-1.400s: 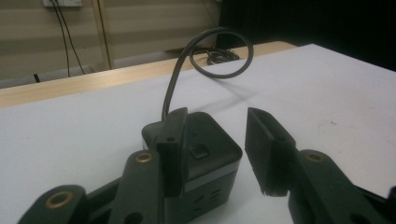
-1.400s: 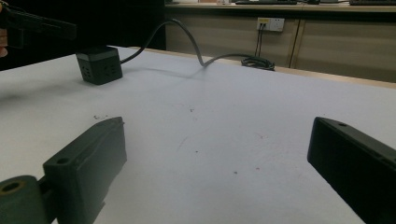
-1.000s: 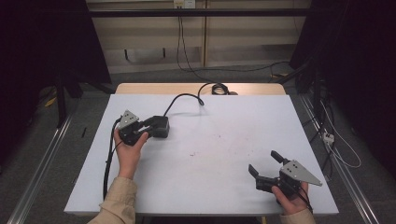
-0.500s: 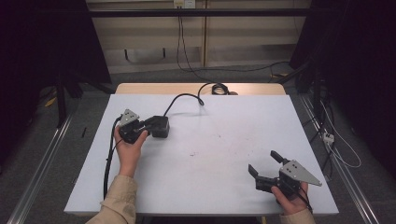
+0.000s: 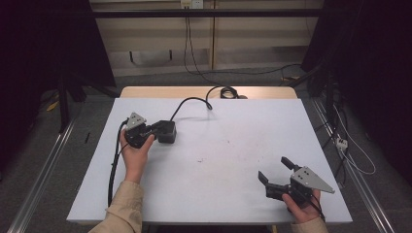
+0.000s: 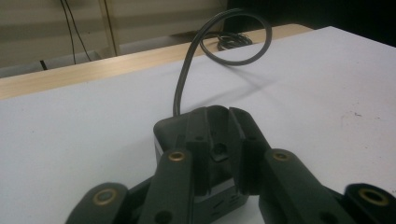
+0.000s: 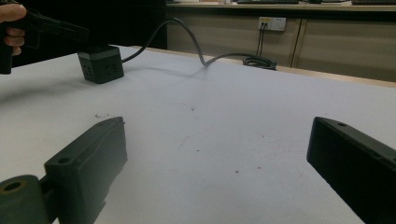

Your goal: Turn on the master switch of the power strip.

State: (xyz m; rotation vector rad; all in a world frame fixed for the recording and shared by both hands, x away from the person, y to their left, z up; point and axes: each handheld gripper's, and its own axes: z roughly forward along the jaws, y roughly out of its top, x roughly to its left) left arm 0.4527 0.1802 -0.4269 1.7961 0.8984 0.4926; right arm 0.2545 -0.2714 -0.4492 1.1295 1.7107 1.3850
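A black cube-shaped power block (image 5: 166,132) of matte plastic is seen on the left part of the white table (image 5: 228,145), with socket holes visible on its side in the right gripper view. A thick, dark, rubbery cable (image 5: 192,103) is attached to its far side; it is arched up off the surface, curled into a loop and led to a small coil at the far edge of the table, where a strip of pale wood is exposed. The table surface is smooth and matte, and it is marked with small dark specks and faint scuffs near the middle.

The left gripper (image 5: 154,130) is held level, just above the table, and is pointed to the right at the block. Its two black jaws are closed on the block's upper part, one at each side, as shown in the left gripper view, where brass-coloured pivot pins are seen on the linkage. The left hand (image 5: 136,154) is wrapped around the gripper's body from the near side, with a beige sleeve behind it.

The right gripper (image 5: 275,175) is held at the near right of the table, well apart from the block, and is angled toward the far left. Its blocky jaws are spread wide with nothing between them. A grey three-cornered metal plate is carried on top, and the right hand (image 5: 302,209) is closed around the handle.
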